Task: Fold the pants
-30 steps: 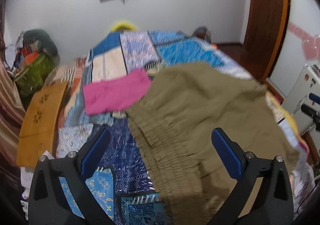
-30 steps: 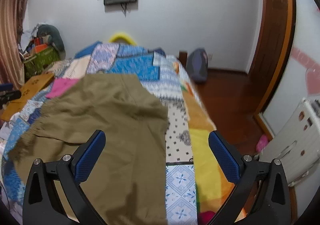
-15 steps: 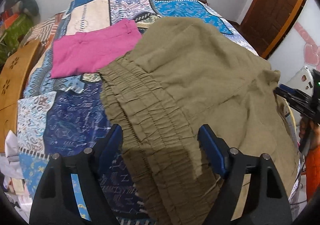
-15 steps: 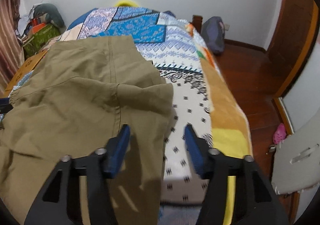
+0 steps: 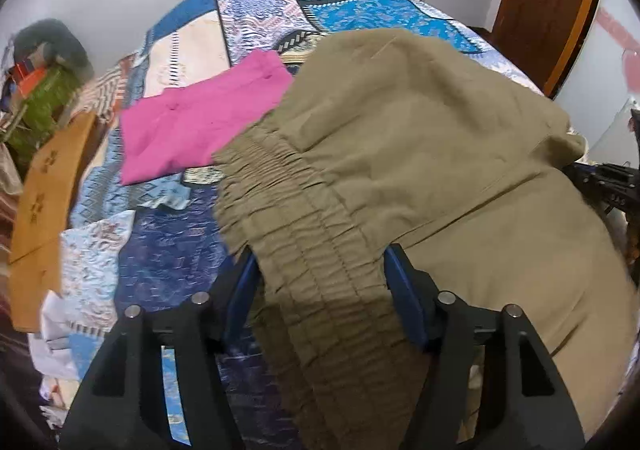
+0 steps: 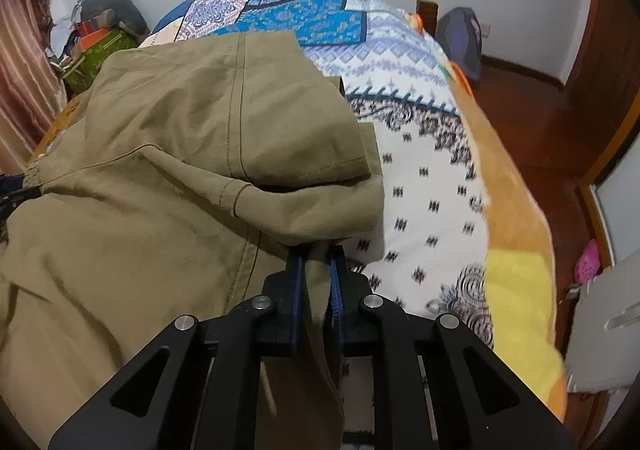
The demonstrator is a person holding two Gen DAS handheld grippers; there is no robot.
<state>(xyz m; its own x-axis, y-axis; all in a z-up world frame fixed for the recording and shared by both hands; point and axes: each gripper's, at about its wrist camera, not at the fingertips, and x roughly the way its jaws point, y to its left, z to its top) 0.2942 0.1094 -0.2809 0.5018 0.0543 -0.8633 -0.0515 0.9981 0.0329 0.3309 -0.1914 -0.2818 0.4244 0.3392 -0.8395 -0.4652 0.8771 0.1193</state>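
Olive-green pants [image 5: 400, 154] lie spread across a patchwork bedspread [image 5: 168, 250], with the gathered elastic waistband [image 5: 304, 250] toward the left wrist camera. My left gripper [image 5: 320, 278] is open, its blue fingers astride the waistband, which runs between them. In the right wrist view the pants [image 6: 160, 170] are rumpled, with a folded-over leg hem [image 6: 312, 202]. My right gripper [image 6: 318, 270] is shut on the pants fabric just below that hem.
A folded pink garment [image 5: 200, 122] lies on the bed left of the pants. A wooden board [image 5: 44, 202] leans at the bed's left side. Bags [image 6: 104, 38] are piled in the far corner. Wooden floor [image 6: 532, 122] and a door are to the right.
Both grippers moved down onto the pants. The right gripper closed from wide open to shut on the fabric. The left fingers narrowed around the waistband.
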